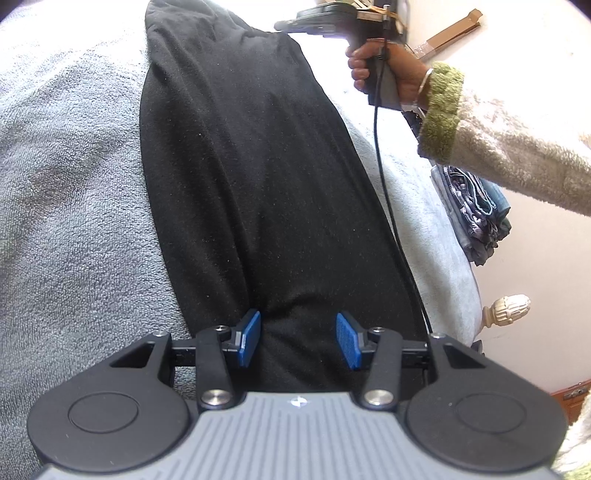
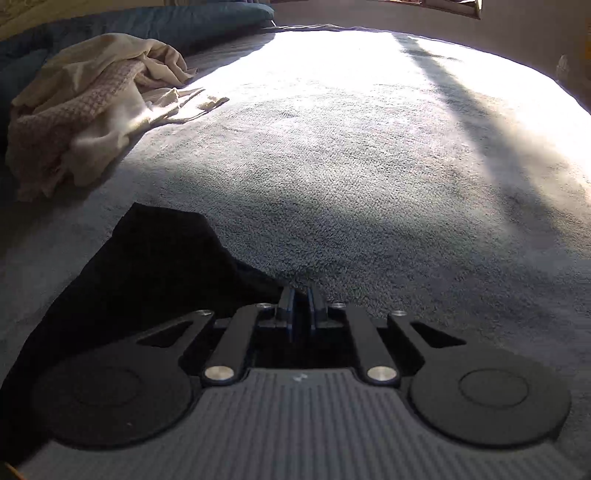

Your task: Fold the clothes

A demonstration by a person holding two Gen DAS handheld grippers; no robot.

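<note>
The black garment point(image 1: 240, 177) lies stretched long on the grey blanket point(image 1: 74, 184), ready for folding; the left gripper point(image 1: 298, 339) straddles its near end, half open, while the right gripper point(image 2: 302, 306), nearly closed and empty, sits at its far edge

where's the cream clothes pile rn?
In the right wrist view, the crumpled cream clothes pile sits upper left on the grey blanket, beyond the black garment and beside a dark blue cushion.
</note>
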